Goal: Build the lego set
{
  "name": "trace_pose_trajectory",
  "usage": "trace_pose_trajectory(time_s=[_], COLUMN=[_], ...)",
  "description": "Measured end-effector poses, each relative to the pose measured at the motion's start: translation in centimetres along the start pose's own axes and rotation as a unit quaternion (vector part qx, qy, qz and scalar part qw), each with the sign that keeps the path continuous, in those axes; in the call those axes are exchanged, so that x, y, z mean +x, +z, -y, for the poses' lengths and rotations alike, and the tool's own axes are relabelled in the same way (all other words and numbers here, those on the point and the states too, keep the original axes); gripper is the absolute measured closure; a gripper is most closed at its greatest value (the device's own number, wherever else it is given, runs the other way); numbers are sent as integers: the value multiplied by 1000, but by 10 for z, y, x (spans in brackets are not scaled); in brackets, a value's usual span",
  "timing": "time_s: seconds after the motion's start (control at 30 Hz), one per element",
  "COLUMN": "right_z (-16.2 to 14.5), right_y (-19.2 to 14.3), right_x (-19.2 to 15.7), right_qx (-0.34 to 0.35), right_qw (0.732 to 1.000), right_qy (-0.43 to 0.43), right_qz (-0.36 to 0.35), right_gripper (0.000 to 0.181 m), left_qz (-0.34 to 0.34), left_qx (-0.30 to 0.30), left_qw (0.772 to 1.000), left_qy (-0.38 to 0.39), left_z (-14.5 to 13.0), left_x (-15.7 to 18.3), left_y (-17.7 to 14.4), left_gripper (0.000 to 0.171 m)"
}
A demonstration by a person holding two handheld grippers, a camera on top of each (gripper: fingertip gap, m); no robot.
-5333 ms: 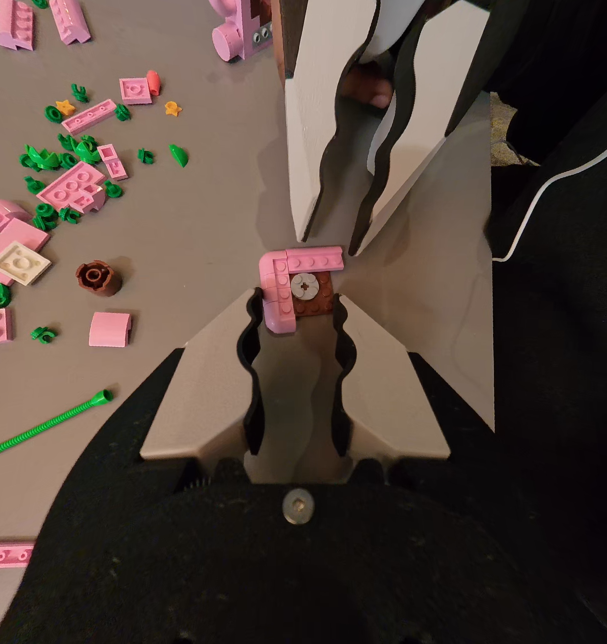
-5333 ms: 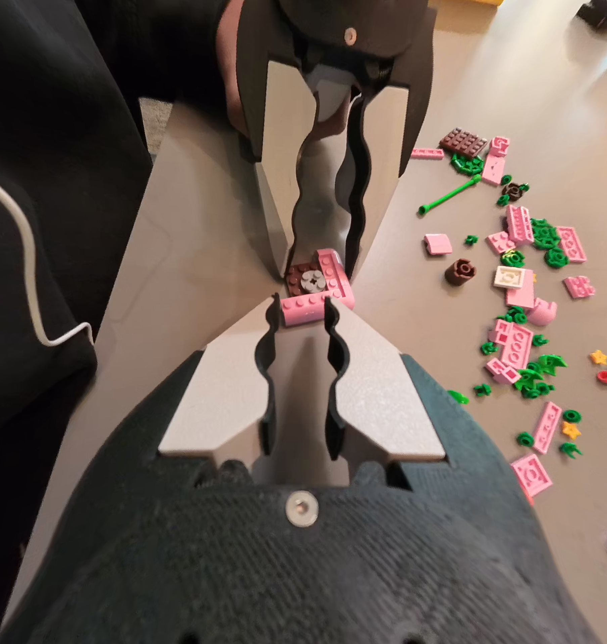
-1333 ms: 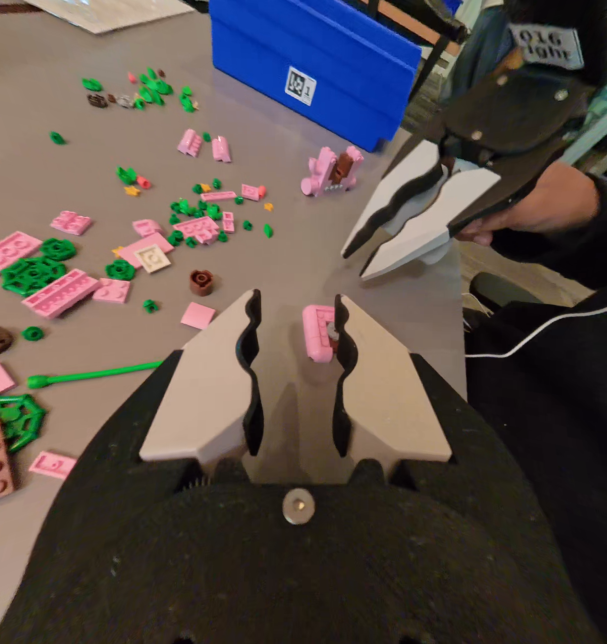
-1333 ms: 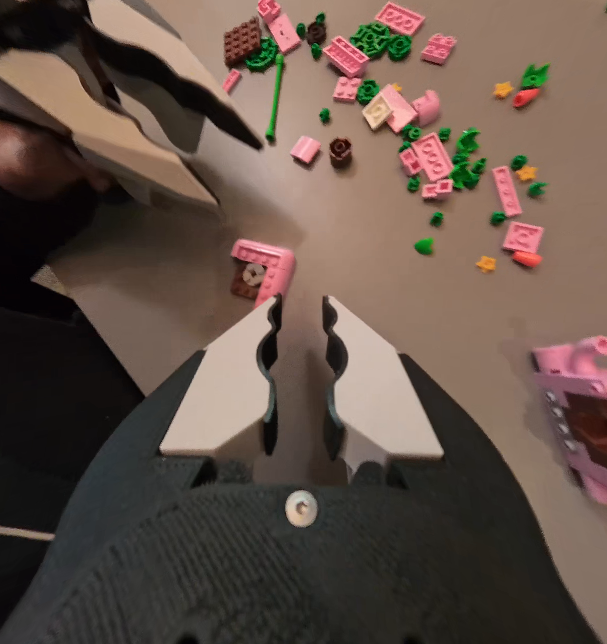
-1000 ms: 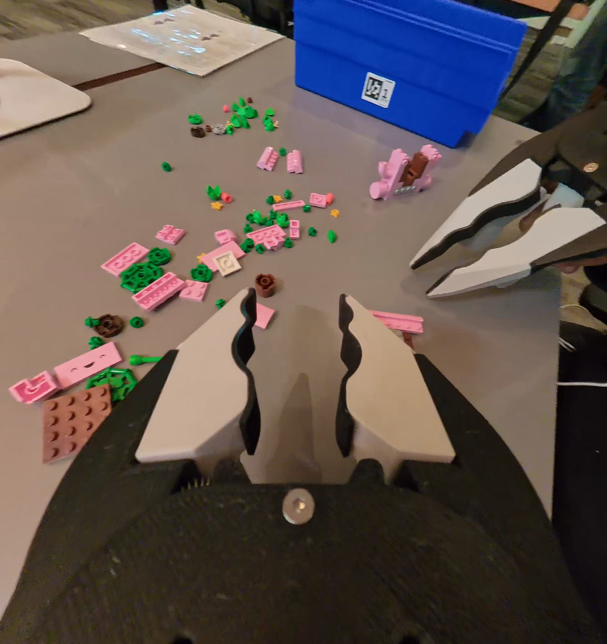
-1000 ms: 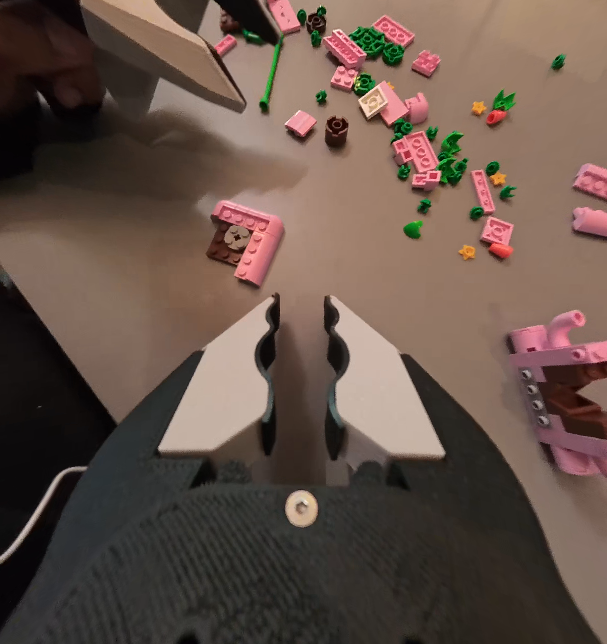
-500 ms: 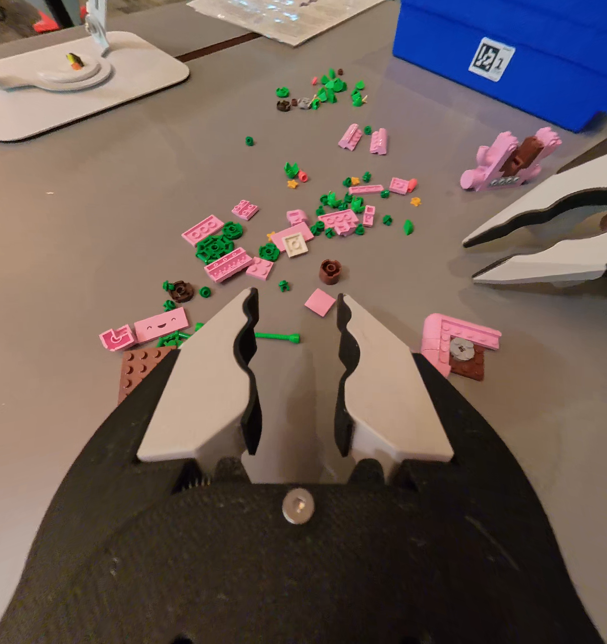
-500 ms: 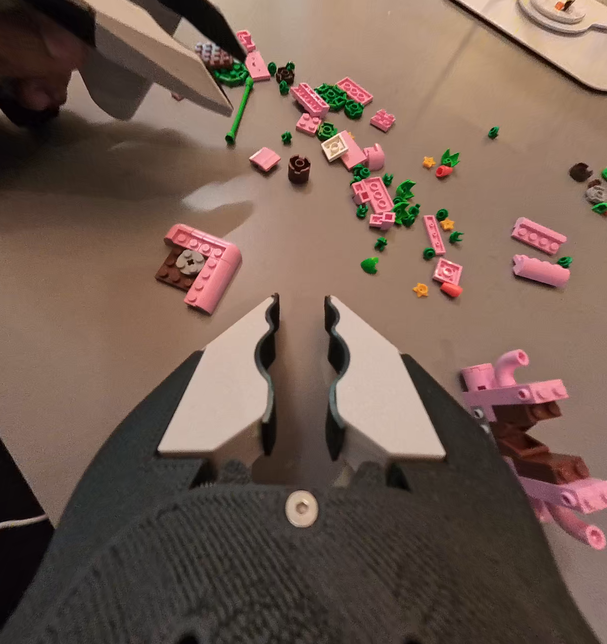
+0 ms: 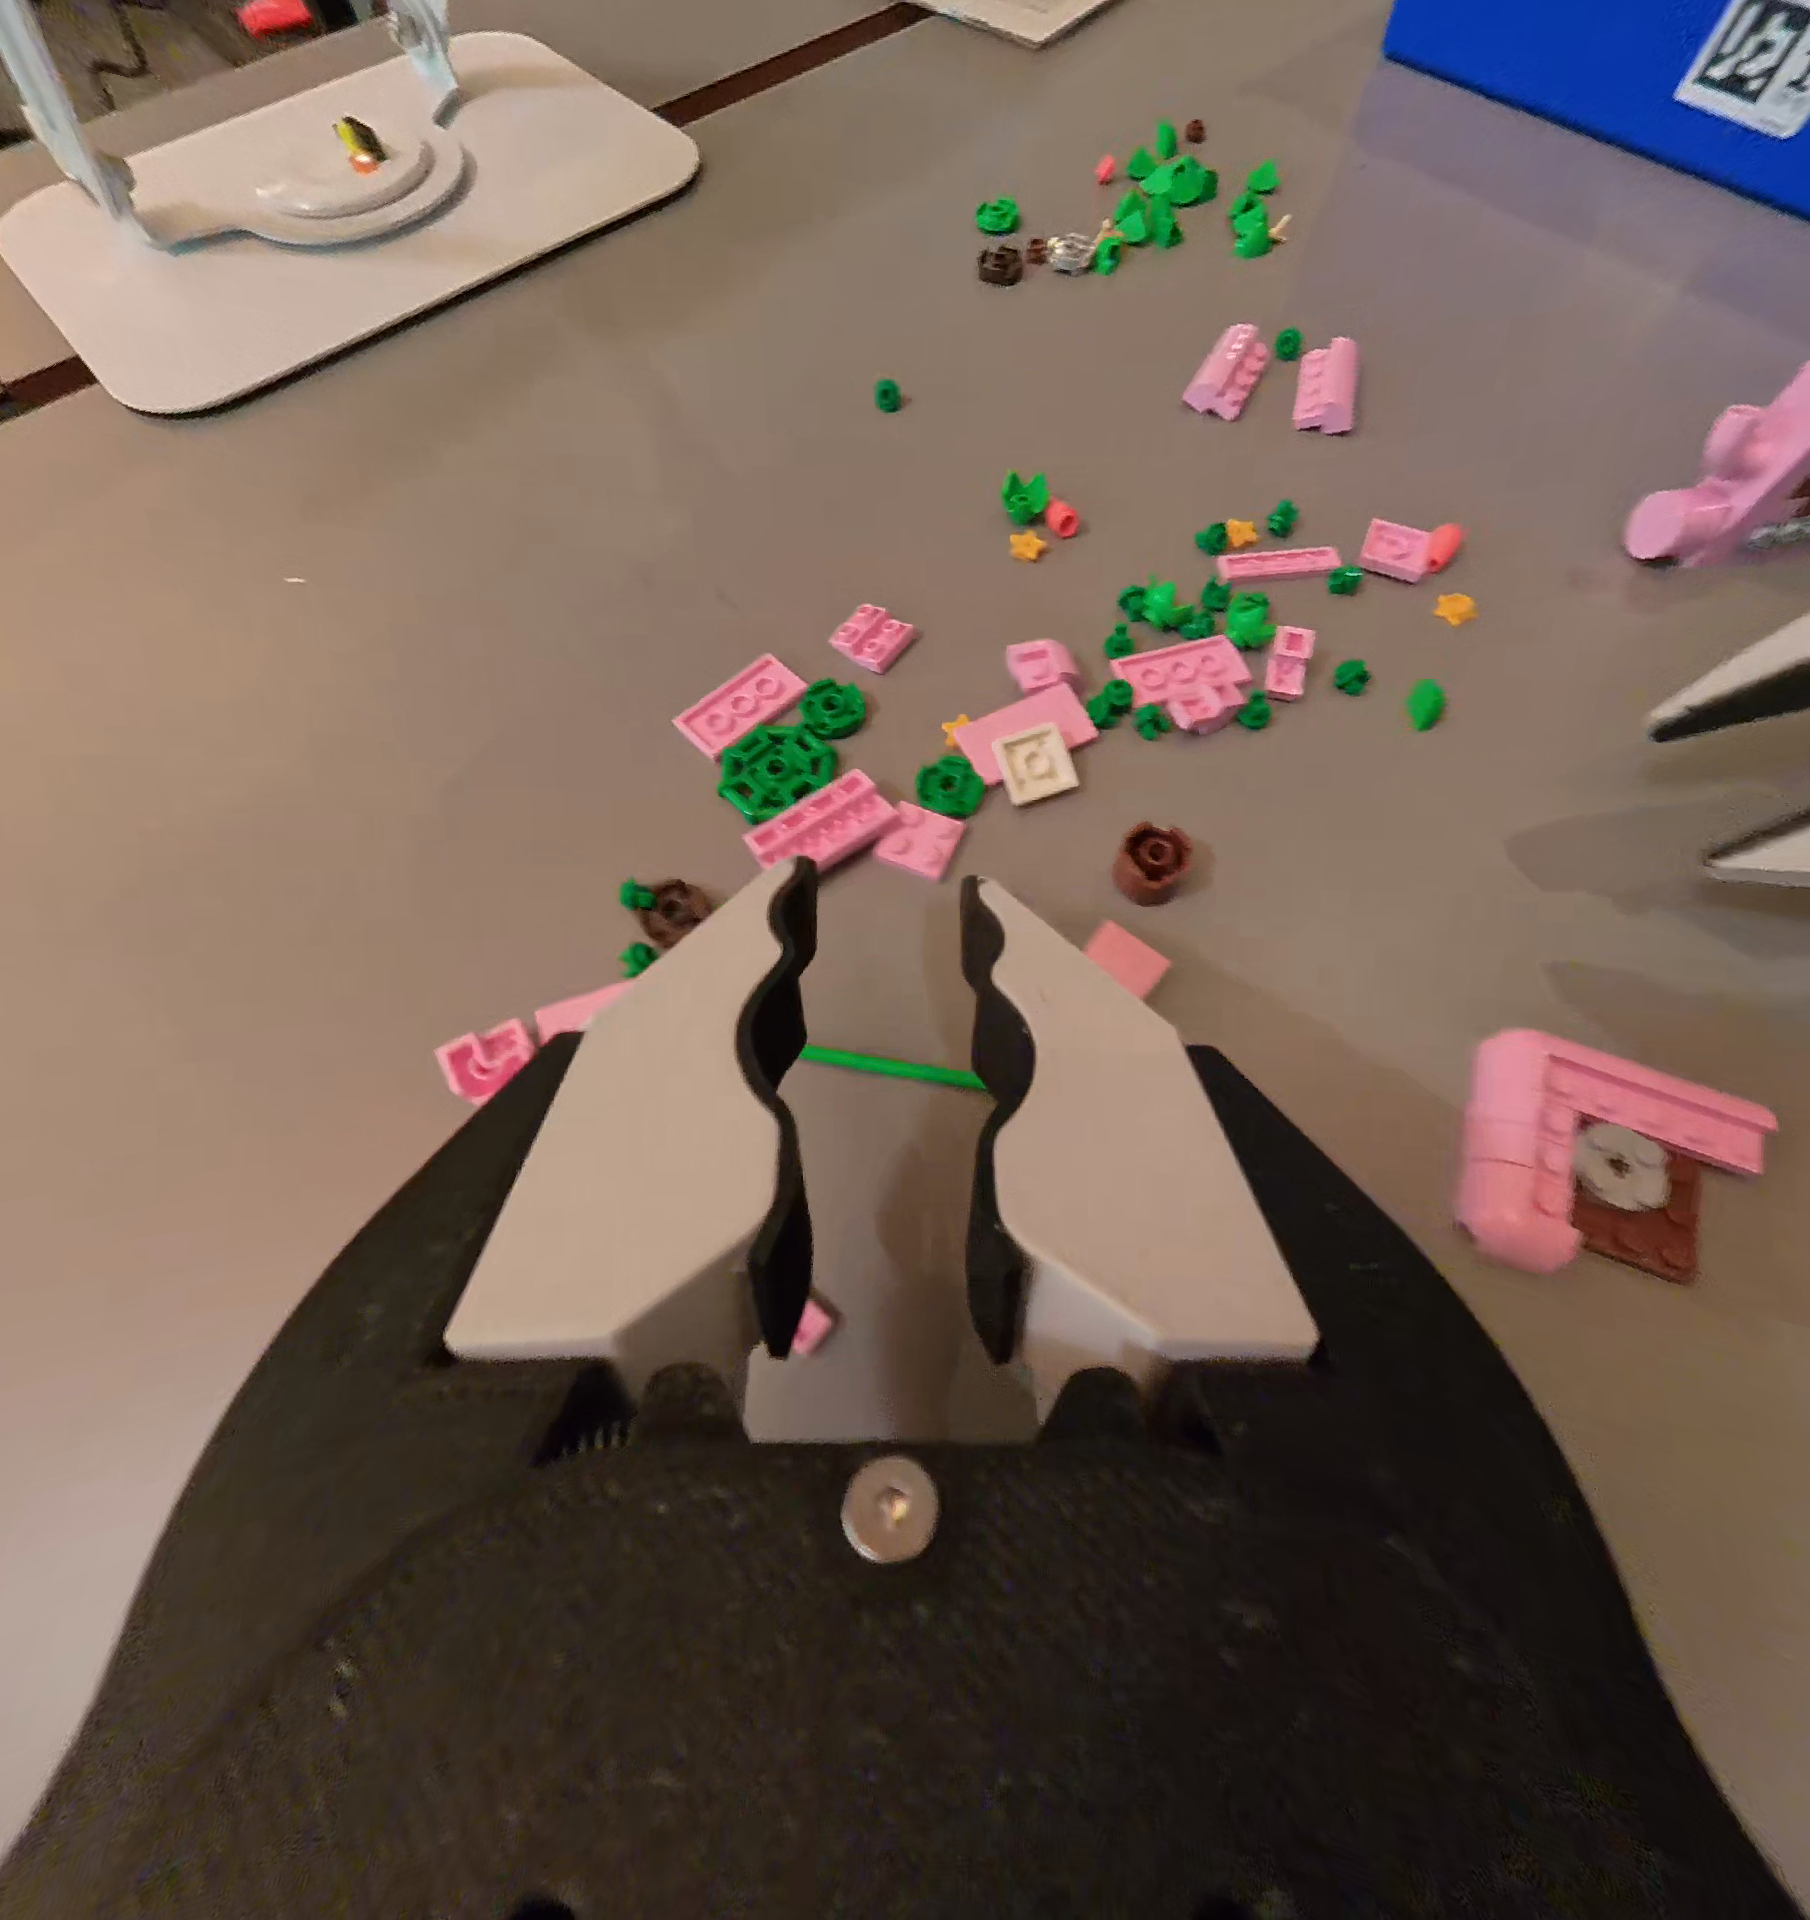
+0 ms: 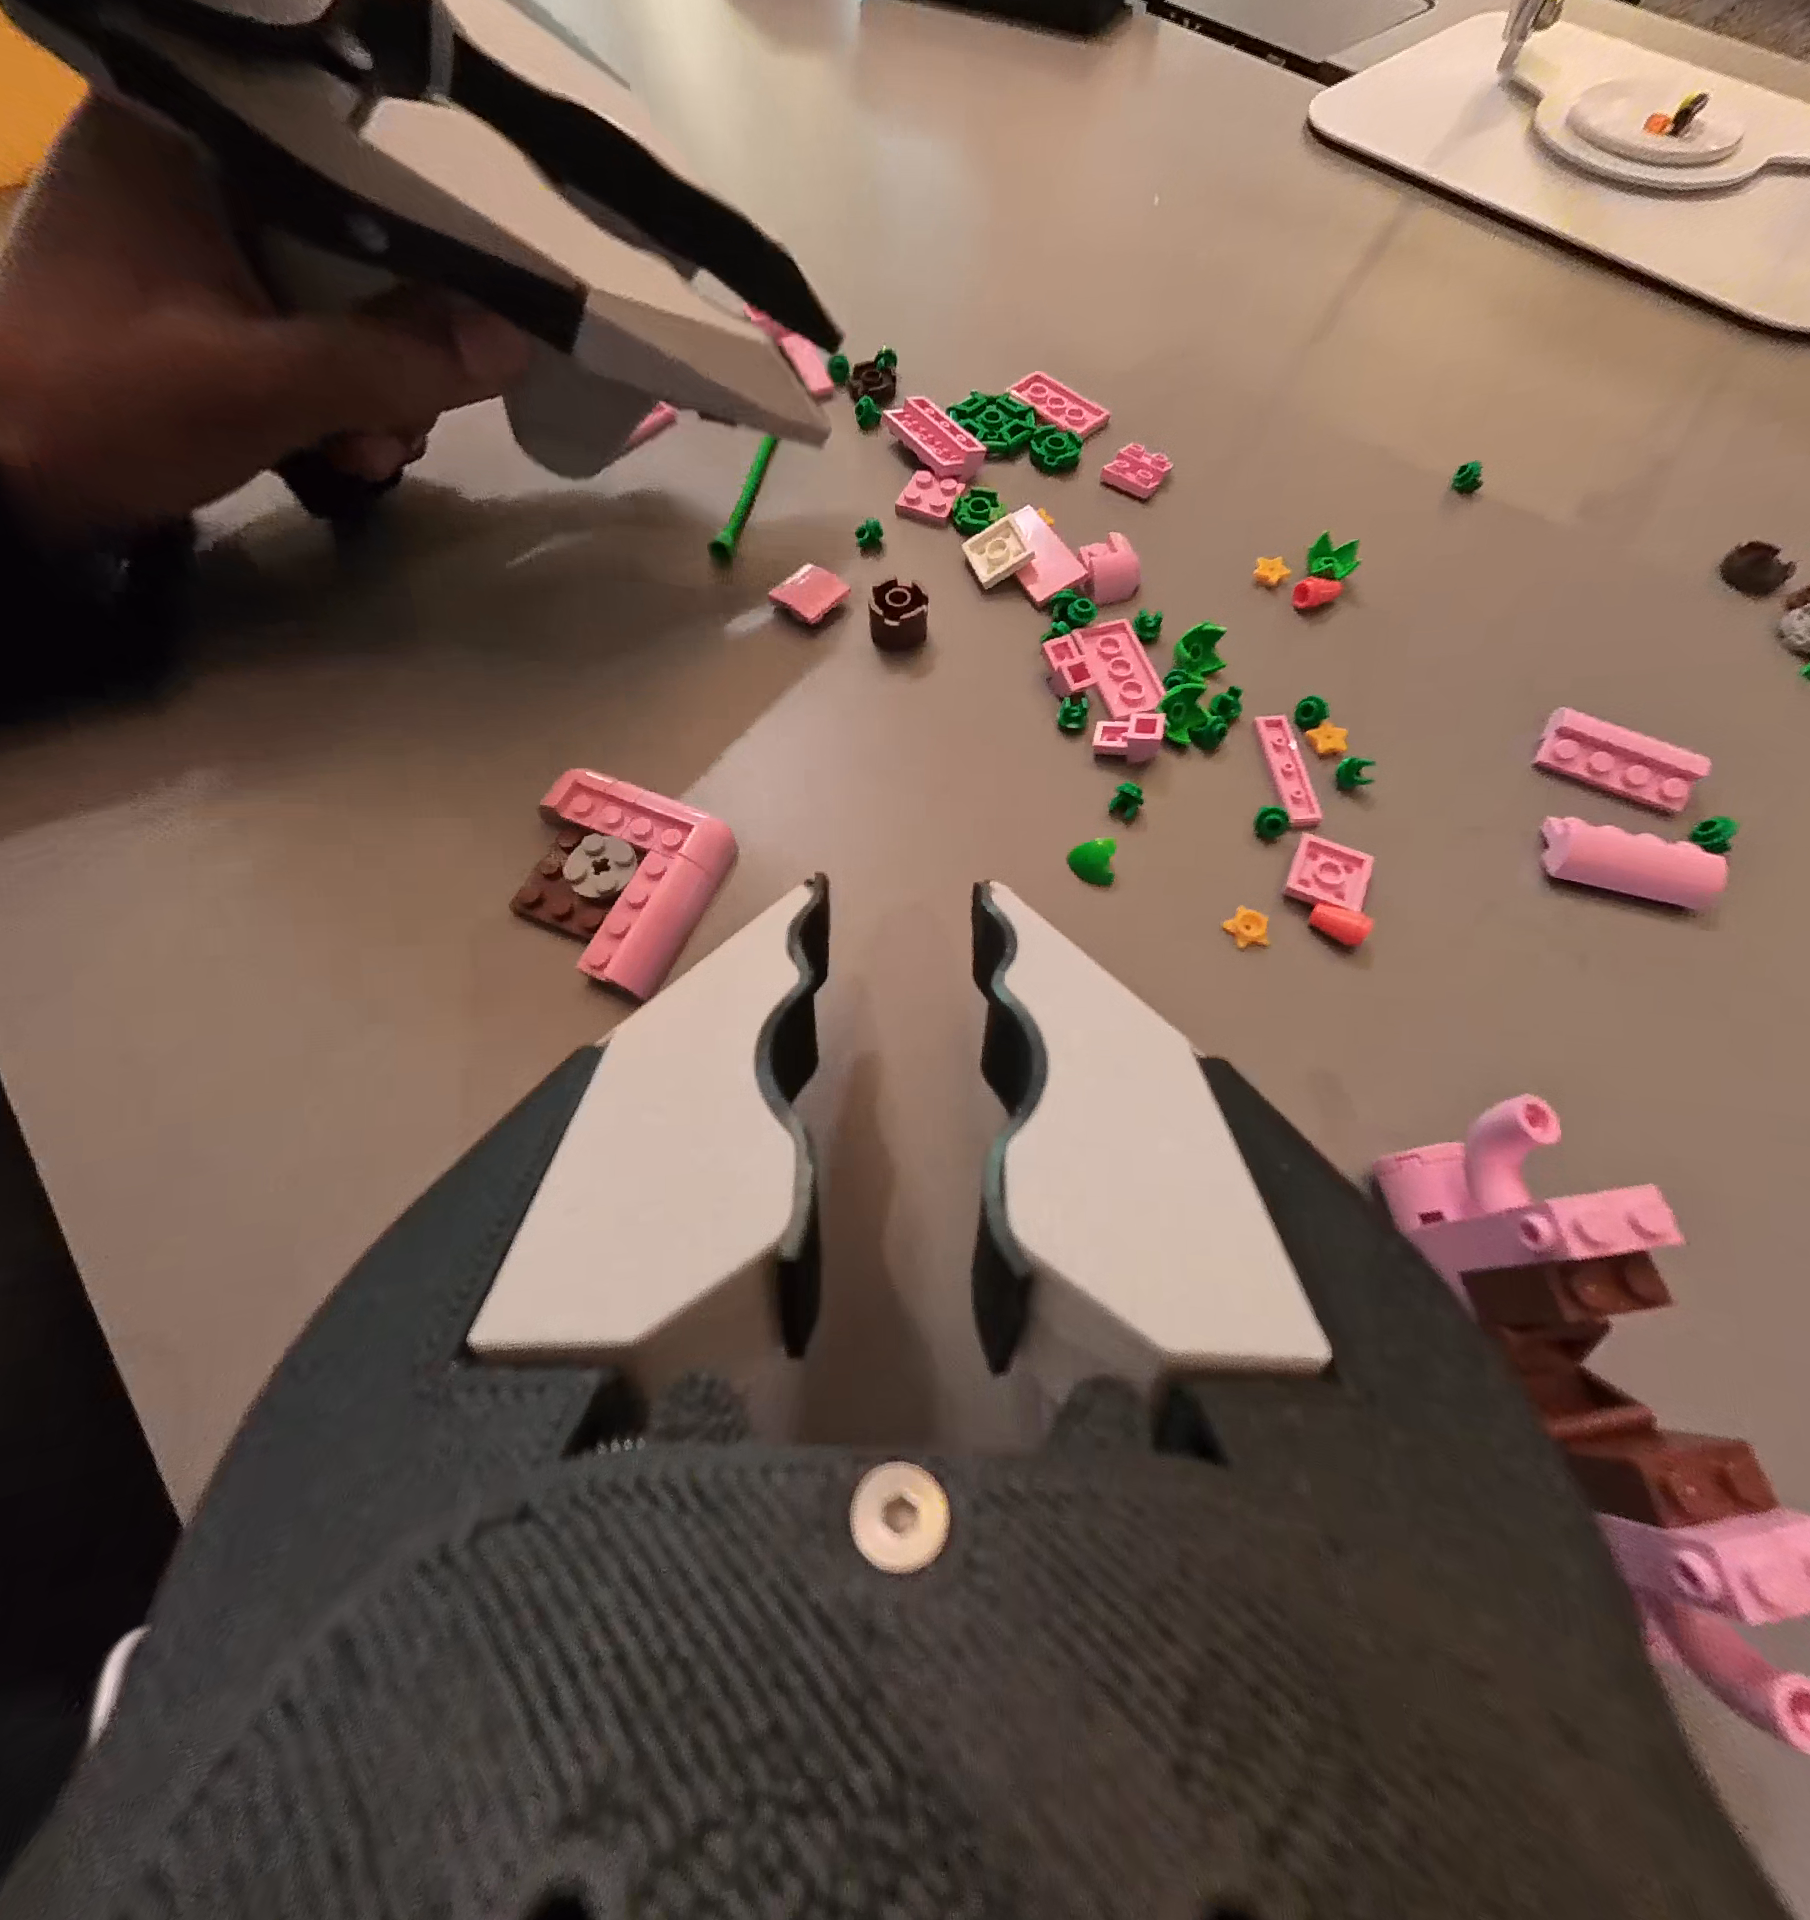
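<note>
My left gripper and right gripper hover part-open, empty. Corner subassembly lies free; next, I select a loose brick.

Glossy plastic bricks; smooth satin grey table; hand-held gripper body rough ribbed black.

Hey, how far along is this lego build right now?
Early to midway, it seems. Done: a pink L-shaped corner on a brown plate with a grey round stud and a larger pink and brown branched assembly lie on the grey table. In hand: nothing; the left gripper and right gripper are both open and empty. Left: many loose pink and green pieces remain scattered.
</note>
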State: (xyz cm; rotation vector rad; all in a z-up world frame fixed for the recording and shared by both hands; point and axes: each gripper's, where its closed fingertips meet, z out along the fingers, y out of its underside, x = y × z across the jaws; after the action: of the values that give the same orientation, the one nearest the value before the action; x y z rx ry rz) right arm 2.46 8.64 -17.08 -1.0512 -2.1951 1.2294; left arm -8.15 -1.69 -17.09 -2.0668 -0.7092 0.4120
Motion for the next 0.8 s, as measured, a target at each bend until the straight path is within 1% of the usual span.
trace_pose_trajectory(time_s=[0.07,0.13,0.2,0.27,0.3,0.43,0.47,0.5,0.63,0.8], right_z=[-1,-1,-1,-1,-1,-3,-4,-4,-4,-5], right_y=[1,1,1,1,1,3,3,4,3,4], right_x=[0,1,1,1,1,1,1,0,0,0], right_qx=[-3,-5,-4,-3,-3,-11,-14,-16,-15,-18], right_qw=[1000,1000,1000,1000,1000,1000,1000,1000,1000,1000], right_qy=[5,10,14,16,17,16,16,16,15,14], right_qz=[4,6,9,10,10,12,13,13,13,16], right_gripper=[154,153,153,153,153,152,152,152,152,151], left_qz=[6,-3,-16,-18,-20,-45,-44,-44,-37,-41], left_qx=[-15,-41,-74,-94,-94,-91,-91,-91,-82,-39], left_qw=[1000,999,996,994,994,995,995,995,996,998], left_qy=[11,29,45,55,56,15,12,12,27,28], left_z=[3,2,-4,-11,-11,-11,-11,-11,-10,1], left_x=[-9,-13,-14,-16,-16,-10,-11,-11,-9,-4], left_y=[6,16,25,31,33,36,36,35,33,22], left_gripper=[148,147,139,137,137,153,154,159,159,160])
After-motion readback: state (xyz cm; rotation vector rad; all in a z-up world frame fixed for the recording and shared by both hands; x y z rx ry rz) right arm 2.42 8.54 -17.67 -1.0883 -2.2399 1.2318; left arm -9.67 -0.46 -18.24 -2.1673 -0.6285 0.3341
